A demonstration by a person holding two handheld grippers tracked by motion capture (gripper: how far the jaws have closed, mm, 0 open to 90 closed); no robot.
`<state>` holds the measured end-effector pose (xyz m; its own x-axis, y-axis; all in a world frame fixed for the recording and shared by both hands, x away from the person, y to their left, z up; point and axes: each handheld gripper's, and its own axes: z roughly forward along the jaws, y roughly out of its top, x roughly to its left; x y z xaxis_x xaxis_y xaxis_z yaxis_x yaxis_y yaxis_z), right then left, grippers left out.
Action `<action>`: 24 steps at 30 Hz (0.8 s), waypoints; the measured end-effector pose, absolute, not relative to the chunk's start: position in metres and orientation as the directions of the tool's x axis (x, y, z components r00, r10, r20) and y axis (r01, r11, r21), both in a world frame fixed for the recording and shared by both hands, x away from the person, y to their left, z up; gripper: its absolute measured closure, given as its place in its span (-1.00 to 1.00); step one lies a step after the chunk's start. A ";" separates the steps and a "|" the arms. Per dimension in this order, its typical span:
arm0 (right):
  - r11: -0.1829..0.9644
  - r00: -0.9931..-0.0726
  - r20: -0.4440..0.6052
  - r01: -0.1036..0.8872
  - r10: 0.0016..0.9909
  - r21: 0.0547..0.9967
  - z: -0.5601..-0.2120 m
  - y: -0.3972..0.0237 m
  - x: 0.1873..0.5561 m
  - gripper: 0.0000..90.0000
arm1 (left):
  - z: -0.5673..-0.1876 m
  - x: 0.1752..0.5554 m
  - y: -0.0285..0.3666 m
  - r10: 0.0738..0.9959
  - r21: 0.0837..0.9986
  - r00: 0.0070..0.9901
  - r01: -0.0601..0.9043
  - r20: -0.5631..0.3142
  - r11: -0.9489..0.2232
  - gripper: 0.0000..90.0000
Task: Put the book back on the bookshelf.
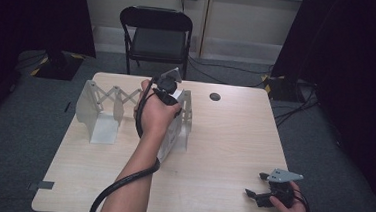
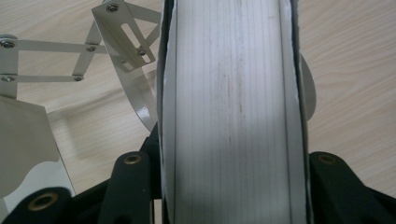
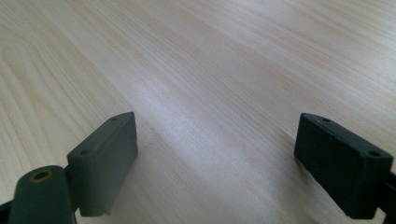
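Item, centre of the high view: thick white book (image 2: pixel 231 116) clamped fore-edge-up in your left gripper (image 1: pixel 170 87), inside the white metal expanding rack (image 1: pixel 98 109); lower it squarely; right gripper (image 1: pixel 262 194) rests agape, empty.

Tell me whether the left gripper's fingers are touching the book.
Touching. The left gripper view shows the left gripper with black fingers pressed against both covers of the book.

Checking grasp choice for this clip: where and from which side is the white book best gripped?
Across its thickness at the upper page edge, coming from above: the book stands upright in the expandable rack, covers facing sideways. The left hand-held gripper already clamps it there.
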<state>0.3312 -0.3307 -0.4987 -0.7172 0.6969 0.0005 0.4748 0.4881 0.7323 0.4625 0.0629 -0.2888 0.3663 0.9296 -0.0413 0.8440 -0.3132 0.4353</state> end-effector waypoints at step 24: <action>0.490 -0.719 0.000 0.474 0.695 0.731 -0.499 -0.331 0.331 -0.71 | -0.290 0.475 0.056 0.957 0.426 0.286 0.872 -0.039 -0.243 0.18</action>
